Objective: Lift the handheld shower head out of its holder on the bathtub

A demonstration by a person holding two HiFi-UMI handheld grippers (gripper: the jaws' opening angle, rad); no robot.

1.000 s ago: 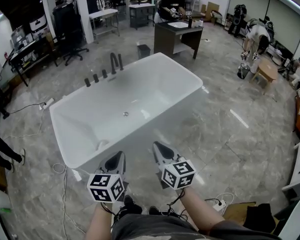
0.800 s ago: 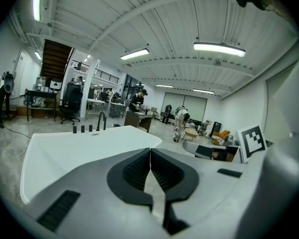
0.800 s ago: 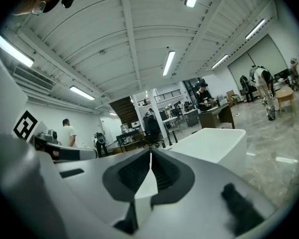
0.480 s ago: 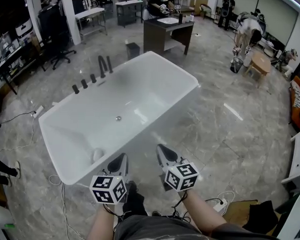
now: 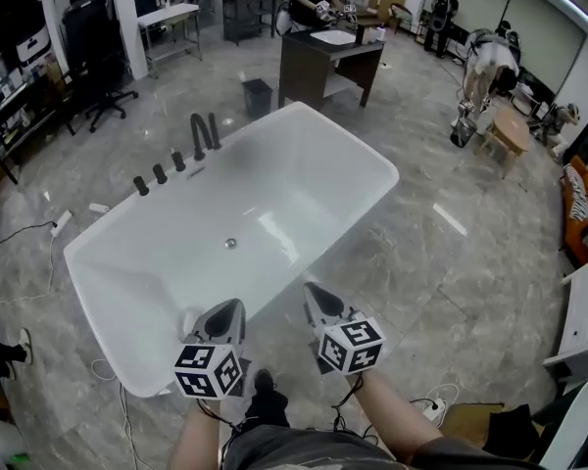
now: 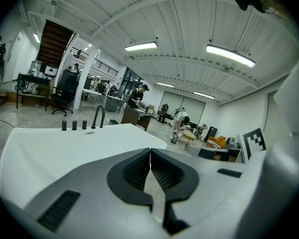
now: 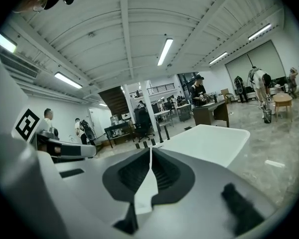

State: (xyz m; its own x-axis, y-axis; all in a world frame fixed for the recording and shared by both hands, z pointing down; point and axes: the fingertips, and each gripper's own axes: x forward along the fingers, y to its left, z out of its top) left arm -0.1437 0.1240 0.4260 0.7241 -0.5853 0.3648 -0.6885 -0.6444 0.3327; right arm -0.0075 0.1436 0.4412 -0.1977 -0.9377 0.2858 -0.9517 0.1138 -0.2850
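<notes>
A white freestanding bathtub (image 5: 304,135) fills the middle of the head view. On its far left rim stand three black knobs (image 5: 160,174), an arched black spout (image 5: 196,137) and beside it the slim black handheld shower head (image 5: 214,129), upright in its holder. My left gripper (image 5: 231,306) and right gripper (image 5: 312,290) hover side by side at the tub's near rim, far from the shower head. Both are shut and hold nothing. The left gripper (image 6: 150,151) looks across the tub (image 6: 50,146) at the spout (image 6: 96,117). The right gripper (image 7: 150,149) sees the tub (image 7: 209,141) ahead.
A dark desk (image 5: 323,62) with a person working at it stands beyond the tub, a small bin (image 5: 258,96) beside it. An office chair (image 5: 103,67) is at back left. A person bends over at right (image 5: 480,67). Cables (image 5: 54,225) and a power strip (image 5: 429,406) lie on the marble floor.
The tub has drawn nearer and lower in the head view. Both grippers have moved forward together and now hang over its near rim, still shut.
</notes>
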